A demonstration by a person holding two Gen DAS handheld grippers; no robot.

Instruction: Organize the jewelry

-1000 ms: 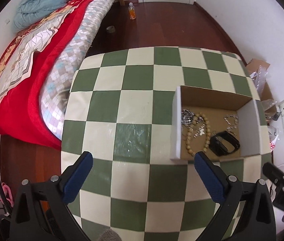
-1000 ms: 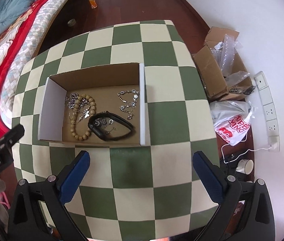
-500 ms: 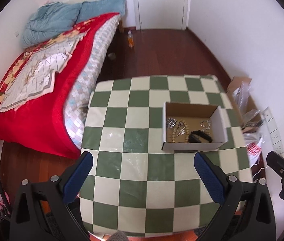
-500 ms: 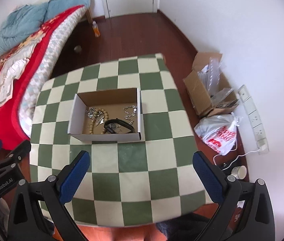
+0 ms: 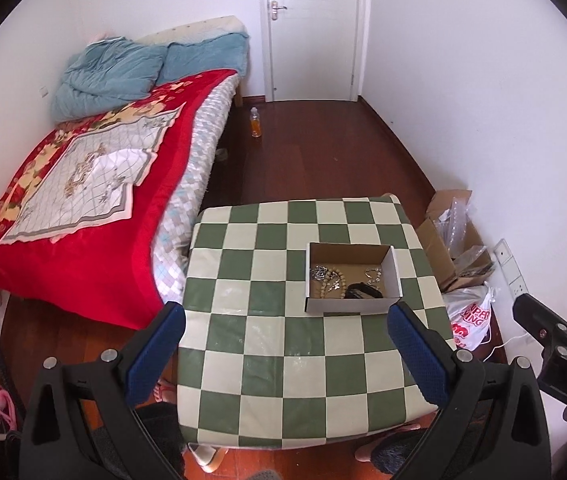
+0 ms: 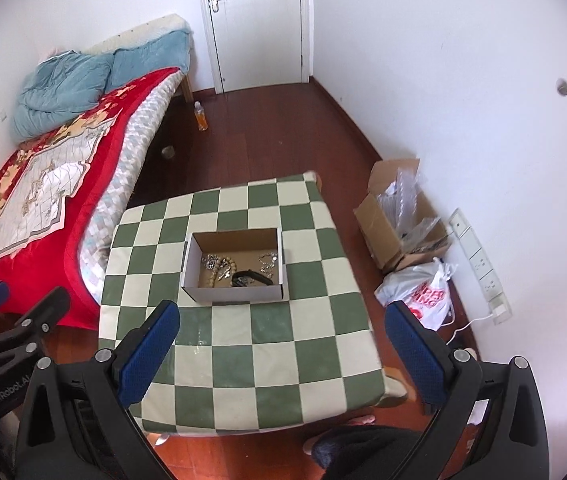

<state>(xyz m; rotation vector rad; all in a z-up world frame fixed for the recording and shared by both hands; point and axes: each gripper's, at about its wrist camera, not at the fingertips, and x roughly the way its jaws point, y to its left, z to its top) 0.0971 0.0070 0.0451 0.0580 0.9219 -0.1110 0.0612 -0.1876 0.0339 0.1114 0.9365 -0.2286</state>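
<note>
Both the left gripper [image 5: 285, 354] and right gripper [image 6: 281, 350] hung wide and empty, the cardboard box [image 6: 235, 292] of jewelry [image 6: 219, 268] well ahead, apparently finished.

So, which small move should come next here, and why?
Probably none beyond setting the grippers down: both the left gripper and right gripper are open and empty, high above the checkered table, and all visible jewelry lies inside the open cardboard box.

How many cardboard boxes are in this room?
2. One open box sits on the checkered table and holds the jewelry. The other box stands on the floor by the right wall, stuffed with plastic wrap. Others may be hidden out of view.
</note>
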